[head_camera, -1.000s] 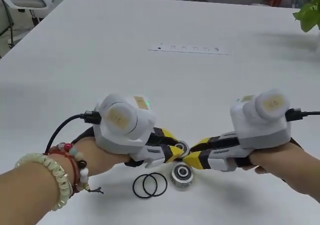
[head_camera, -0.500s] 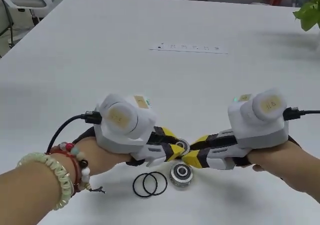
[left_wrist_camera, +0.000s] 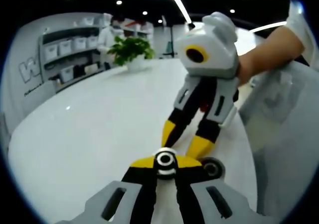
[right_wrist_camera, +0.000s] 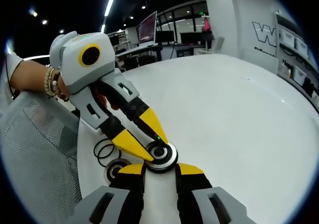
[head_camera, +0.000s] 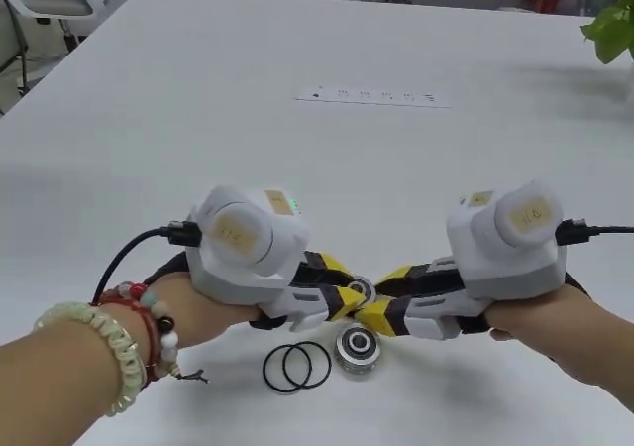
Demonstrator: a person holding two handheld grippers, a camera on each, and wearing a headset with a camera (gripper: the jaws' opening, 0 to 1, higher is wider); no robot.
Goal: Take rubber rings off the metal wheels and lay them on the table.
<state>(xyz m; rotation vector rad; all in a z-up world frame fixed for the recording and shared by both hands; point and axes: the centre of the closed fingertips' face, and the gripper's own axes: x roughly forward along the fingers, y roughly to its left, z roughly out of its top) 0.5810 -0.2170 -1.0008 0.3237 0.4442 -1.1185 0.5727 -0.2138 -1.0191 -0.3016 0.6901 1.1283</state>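
My left gripper [head_camera: 355, 292] is shut on a small metal wheel [head_camera: 360, 289], held just above the table; in the left gripper view that wheel [left_wrist_camera: 165, 161] sits between my own yellow jaw tips. My right gripper [head_camera: 381, 294] faces it from the right, open, with one jaw tip on each side of the held wheel [right_wrist_camera: 161, 155]. Whether its tips touch the wheel I cannot tell. A second metal wheel [head_camera: 358, 347] lies on the table below the jaws. Two black rubber rings [head_camera: 297, 366] lie overlapping to its left.
The white table [head_camera: 297, 168] stretches far ahead, with a thin white strip [head_camera: 373, 96] lying flat near the middle. A green plant [head_camera: 609, 15] stands at the far right edge. A black cable [head_camera: 129, 253] trails from the left gripper.
My right gripper has slid a little to the left, bringing its jaws up around the wheel held by the left gripper. The left gripper, loose wheel and rings have stayed put.
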